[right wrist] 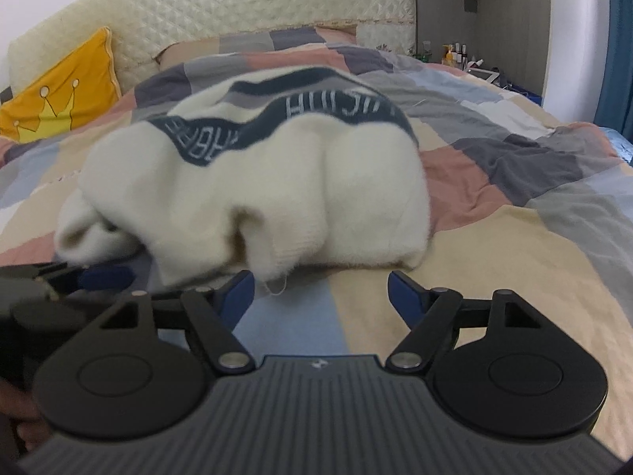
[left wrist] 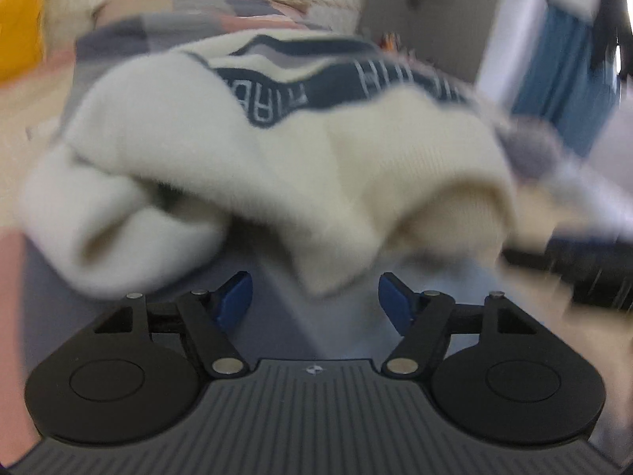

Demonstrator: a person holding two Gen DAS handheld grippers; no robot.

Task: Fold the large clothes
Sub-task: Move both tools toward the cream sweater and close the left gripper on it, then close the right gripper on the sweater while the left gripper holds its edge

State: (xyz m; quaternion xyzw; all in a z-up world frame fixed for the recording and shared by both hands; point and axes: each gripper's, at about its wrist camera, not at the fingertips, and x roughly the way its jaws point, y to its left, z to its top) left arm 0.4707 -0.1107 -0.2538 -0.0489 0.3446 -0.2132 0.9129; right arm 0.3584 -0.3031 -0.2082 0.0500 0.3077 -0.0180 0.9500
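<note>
Sweater: I see a cream sweater [right wrist: 253, 182] with a navy lettered band, bunched on the patchwork bed [right wrist: 514, 237].
Left tongs [left wrist: 314, 297]: apart, just before the sweater.
Right tongs [right wrist: 320, 295]: apart, just before its hem.

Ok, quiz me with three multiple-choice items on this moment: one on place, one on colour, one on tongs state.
1. Where does the cream sweater lie?
A. on the patchwork quilt
B. on a chair
C. on the floor

2. What colour is the sweater's lettered band?
A. red
B. dark navy
C. green

3. How are the right tongs?
A. shut on the sweater
B. shut on nothing
C. open

Answers: 1 A, quilt shows all around it; 2 B, navy with pale letters; 3 C, blue fingertips stand wide apart, gripping nothing.
</note>
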